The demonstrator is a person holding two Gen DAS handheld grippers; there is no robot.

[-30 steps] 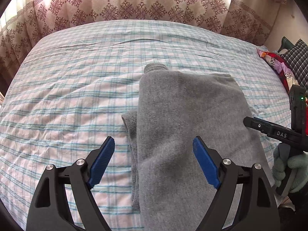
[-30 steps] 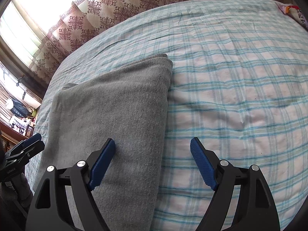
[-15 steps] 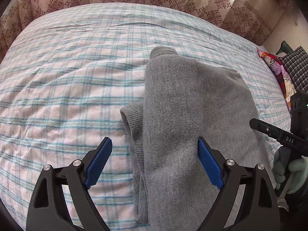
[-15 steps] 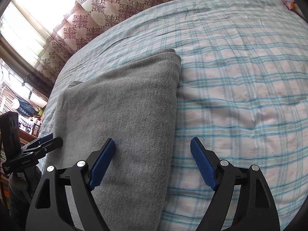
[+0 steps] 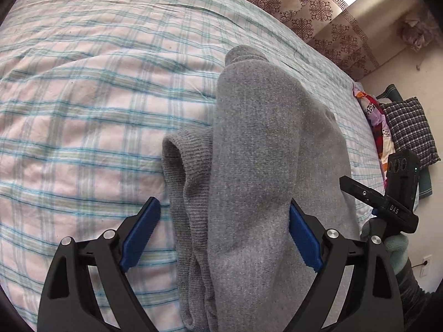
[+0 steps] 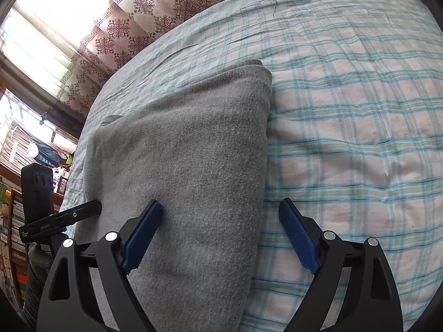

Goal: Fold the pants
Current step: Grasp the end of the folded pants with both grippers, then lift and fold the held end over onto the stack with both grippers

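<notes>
Plaid bedsheet (image 5: 83, 110) bears gray folded pants (image 5: 263, 166), near end cut off between both gaping tools.

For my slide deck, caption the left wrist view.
Open left gripper straddles folded gray pants on a plaid bedsheet.

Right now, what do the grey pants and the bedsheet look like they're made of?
Grey pants: soft knit, likely cotton fleece or jersey; matte, slightly fuzzy surface, with a ribbed cuff showing knit lines. Bedsheet: thin woven fabric, probably cotton; matte, finely creased, with a woven-looking teal and pink plaid.
</notes>
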